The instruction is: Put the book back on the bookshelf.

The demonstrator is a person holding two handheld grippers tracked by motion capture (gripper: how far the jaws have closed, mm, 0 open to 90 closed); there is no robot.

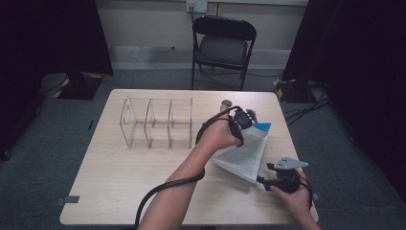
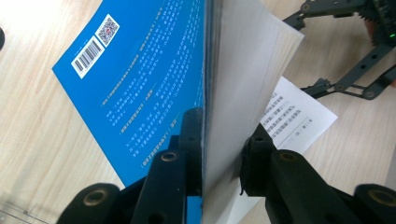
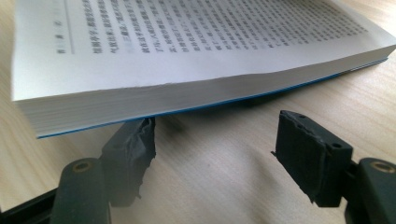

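Observation:
An open book [image 1: 243,157] with a blue cover lies at the table's right. My left gripper [image 1: 243,120] is over its far end, shut on the raised blue back cover [image 2: 140,79] and a wad of white pages [image 2: 252,70]. The cover carries a barcode and a QR code. A printed page [image 2: 296,116] lies flat below. My right gripper [image 1: 265,179] stands open at the book's near corner, low on the table. In the right gripper view the gripper [image 3: 217,140] has its jaws wide apart, just in front of the thick page block [image 3: 187,46], with nothing between them.
A clear acrylic divider rack [image 1: 158,122] stands at the table's middle left. Behind the table is a black folding chair [image 1: 222,43]. The table's right edge [image 1: 299,158] runs close to the book. Cables trail from both grippers.

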